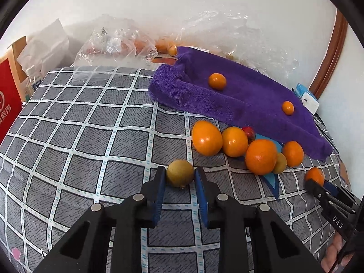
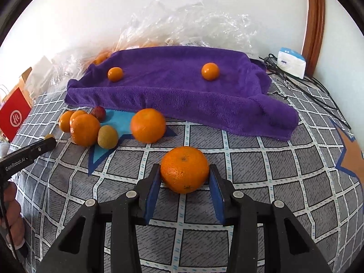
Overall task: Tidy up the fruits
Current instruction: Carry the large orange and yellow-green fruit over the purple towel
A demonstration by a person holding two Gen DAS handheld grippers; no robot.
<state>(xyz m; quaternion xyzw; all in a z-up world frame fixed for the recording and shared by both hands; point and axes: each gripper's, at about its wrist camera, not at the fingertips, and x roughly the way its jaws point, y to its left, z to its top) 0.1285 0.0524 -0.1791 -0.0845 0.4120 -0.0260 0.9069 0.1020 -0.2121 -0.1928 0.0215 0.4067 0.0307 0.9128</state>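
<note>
My left gripper [image 1: 180, 173] is shut on a small yellow-green fruit [image 1: 180, 173], low over the grey checked cloth [image 1: 91, 136]. My right gripper [image 2: 184, 170] is shut on an orange [image 2: 184, 169] just above the cloth; it also shows in the left wrist view [image 1: 315, 176]. A cluster of oranges [image 1: 207, 137] [image 2: 84, 129], another yellow-green fruit [image 2: 107, 136] and a small red fruit [image 2: 99, 113] lies before the purple towel [image 1: 250, 95] [image 2: 182, 86]. One orange [image 2: 148, 125] sits apart from the cluster. Two small oranges [image 2: 115, 74] [image 2: 210, 71] rest on the towel.
Clear plastic bags [image 1: 113, 43] [image 2: 182, 22] with more fruit lie behind the towel by the wall. A red box [image 1: 6, 104] stands at the left. A white-and-blue pack [image 2: 292, 62] and black cables [image 2: 318, 95] lie at the right by a wooden frame.
</note>
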